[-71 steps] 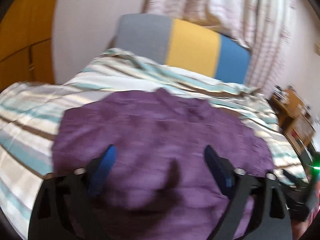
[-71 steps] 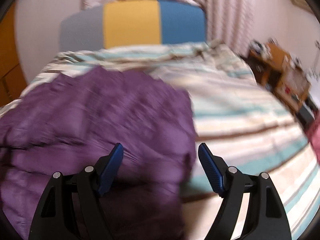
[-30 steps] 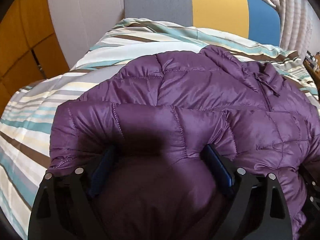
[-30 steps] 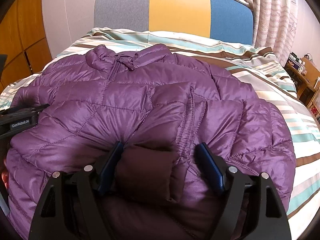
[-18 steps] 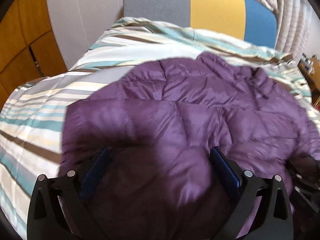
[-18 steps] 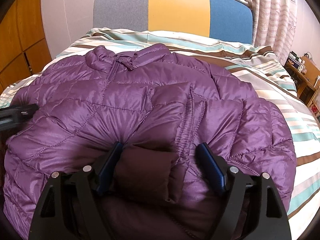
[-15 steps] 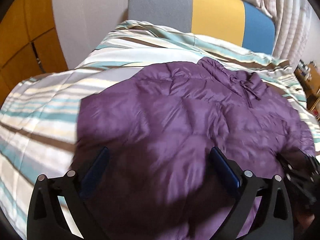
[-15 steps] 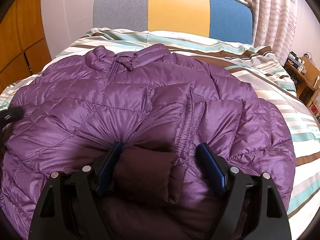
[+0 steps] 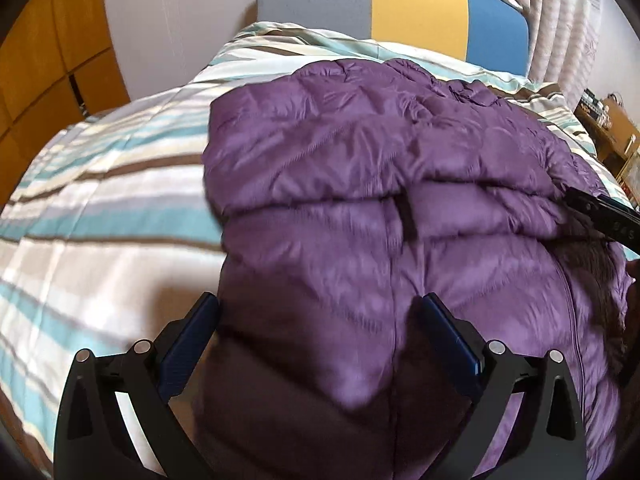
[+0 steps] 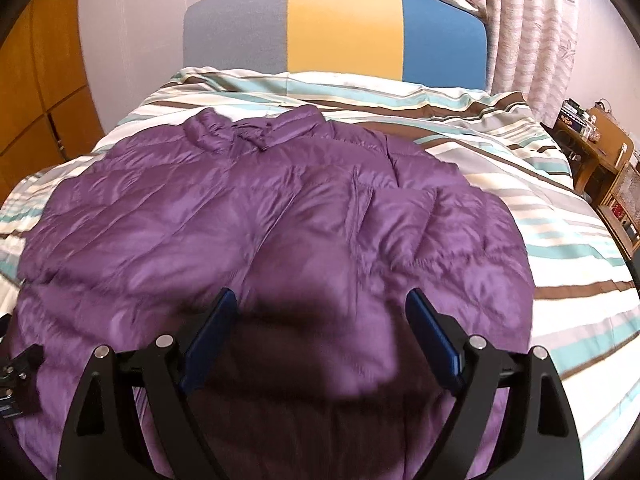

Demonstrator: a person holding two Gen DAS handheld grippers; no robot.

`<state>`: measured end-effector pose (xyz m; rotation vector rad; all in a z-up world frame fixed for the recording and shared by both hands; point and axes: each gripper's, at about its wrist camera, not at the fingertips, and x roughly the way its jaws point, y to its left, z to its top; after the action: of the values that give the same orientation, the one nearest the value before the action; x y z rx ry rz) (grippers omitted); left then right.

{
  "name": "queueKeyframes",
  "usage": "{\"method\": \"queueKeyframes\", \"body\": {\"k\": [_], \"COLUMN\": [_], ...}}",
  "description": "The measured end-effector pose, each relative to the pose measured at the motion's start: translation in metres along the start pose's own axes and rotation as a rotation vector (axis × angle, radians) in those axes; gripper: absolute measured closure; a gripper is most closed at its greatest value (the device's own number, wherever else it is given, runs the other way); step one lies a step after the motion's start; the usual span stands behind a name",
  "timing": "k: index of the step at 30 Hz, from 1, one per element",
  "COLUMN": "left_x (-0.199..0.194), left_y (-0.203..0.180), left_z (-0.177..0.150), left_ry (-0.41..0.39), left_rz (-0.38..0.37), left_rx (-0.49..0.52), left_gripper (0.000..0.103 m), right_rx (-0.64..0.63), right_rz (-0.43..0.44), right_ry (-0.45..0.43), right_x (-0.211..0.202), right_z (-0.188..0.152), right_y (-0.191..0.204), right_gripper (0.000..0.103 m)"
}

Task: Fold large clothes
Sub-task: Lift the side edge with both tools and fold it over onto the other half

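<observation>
Bed (image 10: pixel 560 208) with a striped duvet, purple puffer jacket (image 10: pixel 280 216) lying spread directly on it

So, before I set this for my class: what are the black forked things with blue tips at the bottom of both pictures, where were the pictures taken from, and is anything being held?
They are hand-held tongs, one in each of a person's hands, each with a wide-angle camera looking along its two fingers. One picture comes from the left tongs, the other from the right tongs. A purple puffer jacket lies on a bed with a striped duvet and a grey, yellow and blue headboard. Both tongs stand open above the jacket; the right tongs' jaws have just been opening. Nothing is gripped. The right tongs also show at the left picture's edge.
</observation>
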<state>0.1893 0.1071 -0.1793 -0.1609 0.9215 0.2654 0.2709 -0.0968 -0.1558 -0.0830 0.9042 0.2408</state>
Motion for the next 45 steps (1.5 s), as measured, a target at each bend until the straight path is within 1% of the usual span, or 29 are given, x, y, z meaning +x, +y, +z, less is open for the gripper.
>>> {"method": "queueKeyframes", "body": {"k": [6, 12, 17, 21, 27, 30, 32, 34, 35, 37, 38, 40, 42, 44, 45], "left_x": [-0.013, -0.029, -0.043, -0.051, -0.065, -0.074, -0.08, -0.084, -0.088, -0.092, -0.094, -0.097, -0.098, -0.098, -0.098], "left_y": [0.009, 0.026, 0.03, 0.033, 0.04, 0.044, 0.046, 0.047, 0.048, 0.049, 0.049, 0.05, 0.05, 0.052, 0.052], "left_z": [-0.023, -0.051, -0.07, -0.081, -0.1, -0.11, -0.117, -0.123, -0.126, -0.131, -0.134, -0.139, -0.142, -0.143, -0.144], "left_ry": [0.011, 0.0, -0.019, -0.025, -0.04, -0.043, -0.046, -0.048, -0.05, -0.05, -0.049, -0.048, -0.046, -0.043, -0.043], "left_rz": [-0.031, -0.077, -0.067, -0.077, -0.109, -0.141, -0.155, -0.169, -0.177, -0.197, -0.208, -0.226, -0.249, -0.272, -0.285], "left_rx": [-0.061, -0.139, -0.133, -0.131, -0.119, -0.11, -0.096, -0.081, -0.075, -0.071, -0.069, -0.067, -0.067, -0.073, -0.078], "left_gripper": [0.003, 0.003, 0.003, 0.003, 0.003, 0.003, 0.006, 0.013, 0.015, 0.021, 0.022, 0.028, 0.03, 0.034, 0.04], "right_rx": [-0.022, 0.017, 0.049, 0.074, 0.083, 0.109, 0.133, 0.155, 0.169, 0.187, 0.189, 0.181, 0.176, 0.166, 0.158], "right_rz": [-0.003, 0.013, 0.016, 0.032, 0.041, 0.038, 0.036, 0.043, 0.054, 0.079, 0.089, 0.106, 0.131, 0.138, 0.138], "right_ry": [0.018, 0.043, 0.048, 0.058, 0.067, 0.079, 0.09, 0.101, 0.107, 0.111, 0.112, 0.115, 0.132, 0.134, 0.131], "right_x": [-0.028, -0.052, -0.071, -0.087, -0.115, -0.13, -0.14, -0.147, -0.151, -0.157, -0.161, -0.166, -0.169, -0.169, -0.17], "right_z": [-0.025, -0.054, -0.073, -0.09, -0.119, -0.139, -0.153, -0.165, -0.172, -0.184, -0.19, -0.202, -0.211, -0.216, -0.217], "right_y": [0.002, -0.013, -0.028, -0.039, -0.06, -0.078, -0.093, -0.104, -0.11, -0.119, -0.122, -0.124, -0.123, -0.121, -0.119], "right_gripper": [0.018, 0.019, 0.019, 0.019, 0.019, 0.019, 0.02, 0.022, 0.023, 0.025, 0.026, 0.028, 0.03, 0.032, 0.038]}}
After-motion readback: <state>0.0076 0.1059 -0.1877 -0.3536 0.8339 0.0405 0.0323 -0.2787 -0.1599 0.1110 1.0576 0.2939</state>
